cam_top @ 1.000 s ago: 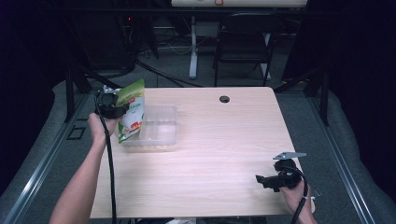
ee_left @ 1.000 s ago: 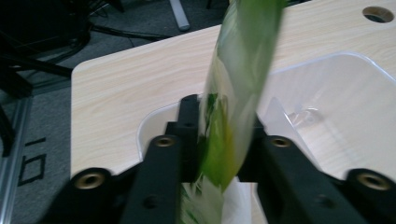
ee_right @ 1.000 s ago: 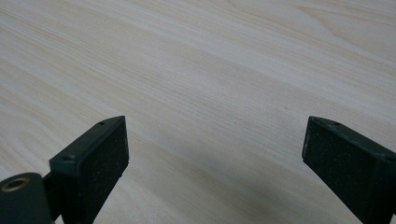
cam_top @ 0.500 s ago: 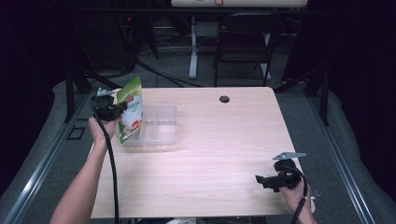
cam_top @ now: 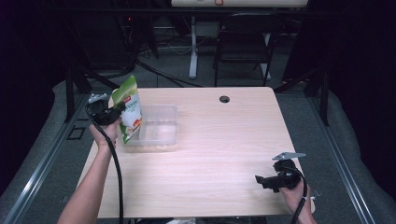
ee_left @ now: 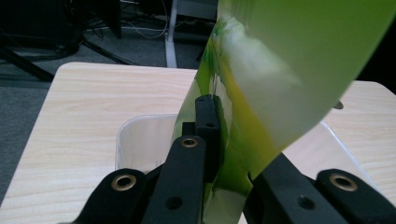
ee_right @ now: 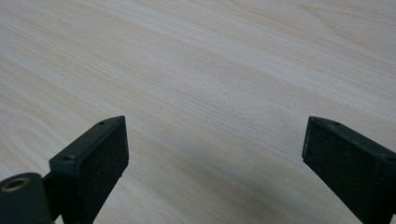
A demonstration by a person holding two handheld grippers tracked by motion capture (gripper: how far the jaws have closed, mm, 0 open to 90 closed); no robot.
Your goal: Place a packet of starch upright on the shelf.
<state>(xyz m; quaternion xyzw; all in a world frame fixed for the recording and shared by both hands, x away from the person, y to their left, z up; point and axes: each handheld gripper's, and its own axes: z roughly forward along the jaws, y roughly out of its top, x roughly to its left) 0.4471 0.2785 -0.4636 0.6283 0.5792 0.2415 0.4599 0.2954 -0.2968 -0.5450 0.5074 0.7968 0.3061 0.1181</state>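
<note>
1. Left tongs [cam_top: 116, 112], at centre left of the high view, are clamped on the green pouch [cam_top: 128, 112], held tilted over the clear tub [cam_top: 159, 130].
2. Right tongs [cam_top: 261, 179], at lower right, stand apart over bare desk [cam_top: 224, 154].

Hand-held grippers: two are showing, a left hand-held gripper [cam_top: 113, 113] and a right hand-held gripper [cam_top: 266, 180].
Pouches: one green pouch [cam_top: 129, 114] is standing up at the desk's left side.
Containers: one clear plastic container [cam_top: 161, 137] is sitting on the desk.
Desks: one wooden desk [cam_top: 219, 154] is carrying the things.
Desk holes: one round cable hole [cam_top: 224, 99] is showing near the far edge.
Chairs: one dark chair [cam_top: 245, 46] is standing behind the desk.
</note>
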